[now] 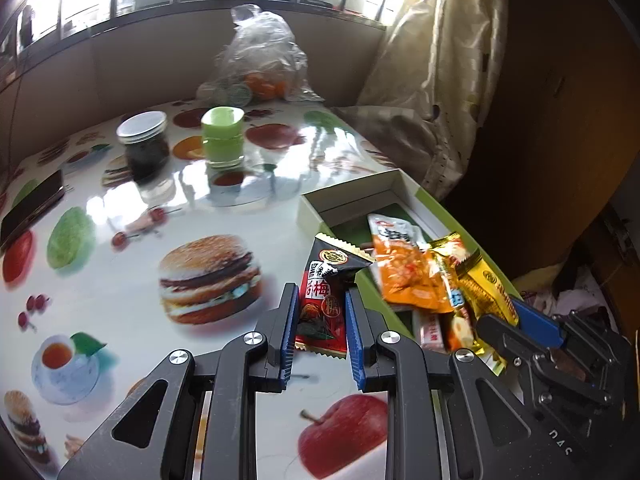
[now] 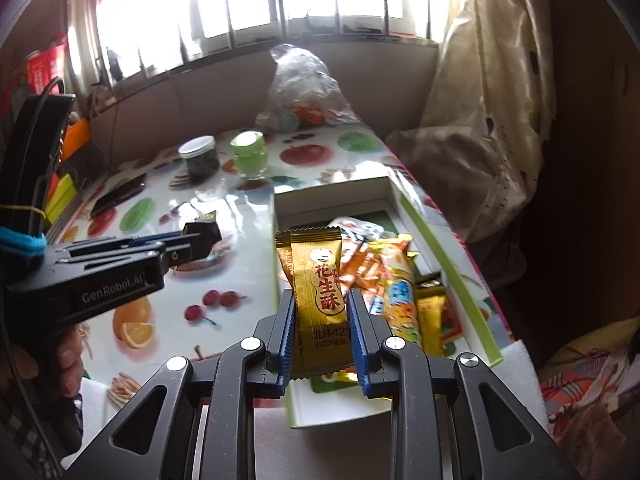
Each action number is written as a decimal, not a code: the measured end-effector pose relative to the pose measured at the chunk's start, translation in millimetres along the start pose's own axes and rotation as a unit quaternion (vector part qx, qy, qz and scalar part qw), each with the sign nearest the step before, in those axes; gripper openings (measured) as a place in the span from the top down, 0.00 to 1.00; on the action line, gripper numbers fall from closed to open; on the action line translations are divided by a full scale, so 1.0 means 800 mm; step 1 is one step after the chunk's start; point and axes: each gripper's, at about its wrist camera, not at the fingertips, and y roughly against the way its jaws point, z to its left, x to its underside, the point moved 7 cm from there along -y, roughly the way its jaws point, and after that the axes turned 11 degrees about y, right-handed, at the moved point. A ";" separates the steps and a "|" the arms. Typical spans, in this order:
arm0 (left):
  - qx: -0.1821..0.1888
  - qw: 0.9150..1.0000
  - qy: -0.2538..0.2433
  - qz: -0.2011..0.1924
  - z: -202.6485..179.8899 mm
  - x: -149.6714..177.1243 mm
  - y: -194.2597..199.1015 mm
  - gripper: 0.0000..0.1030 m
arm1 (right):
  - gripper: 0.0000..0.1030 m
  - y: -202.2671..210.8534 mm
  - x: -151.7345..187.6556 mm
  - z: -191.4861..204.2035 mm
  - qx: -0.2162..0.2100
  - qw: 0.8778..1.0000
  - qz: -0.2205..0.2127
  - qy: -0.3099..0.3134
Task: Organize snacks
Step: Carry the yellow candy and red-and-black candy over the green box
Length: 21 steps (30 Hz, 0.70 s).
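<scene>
Both tongs carry a snack at the green-edged box [image 2: 448, 268] on the fruit-printed counter [image 1: 120, 288]. The left tongs [image 1: 322, 334] pinch a red-and-black plum candy packet [image 1: 324, 304] between blue pads, held above the counter just beside the box's left wall. The right tongs [image 2: 322, 334] pinch a gold peanut-crisp packet [image 2: 320, 296], held upright over the near end of the box. The box already holds several snacks, among them an orange pouch [image 1: 404, 268] and a yellow wrapper [image 2: 400, 304].

Step in hand, by judgement: carrying two single packets to the box for sorting. The next move calls for lowering each packet over a free part of the box floor, then spreading the tongs; the far end of the box looks barest.

Legible writing: the gold packet reads 花生酥, with 北纬42 and 小白沙花生 beneath. The red packet shows 梅 and 糖; its other characters are creased. The left tool's body, seen from the right wrist view, bears "GenRobot.AI".

Beyond stand a dark jar [image 1: 144, 144] and a green-lidded jar [image 1: 223, 136].
</scene>
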 end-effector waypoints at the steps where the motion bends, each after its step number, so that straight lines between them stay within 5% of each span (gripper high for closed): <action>1: 0.003 1.000 0.000 0.003 -0.004 -0.002 -0.004 0.77 | 0.77 0.000 0.002 -0.003 0.002 1.000 0.002 -0.002; 21: 0.019 0.999 -0.018 0.045 -0.052 -0.010 -0.066 0.77 | 0.77 -0.019 0.036 -0.034 0.007 0.999 0.040 -0.019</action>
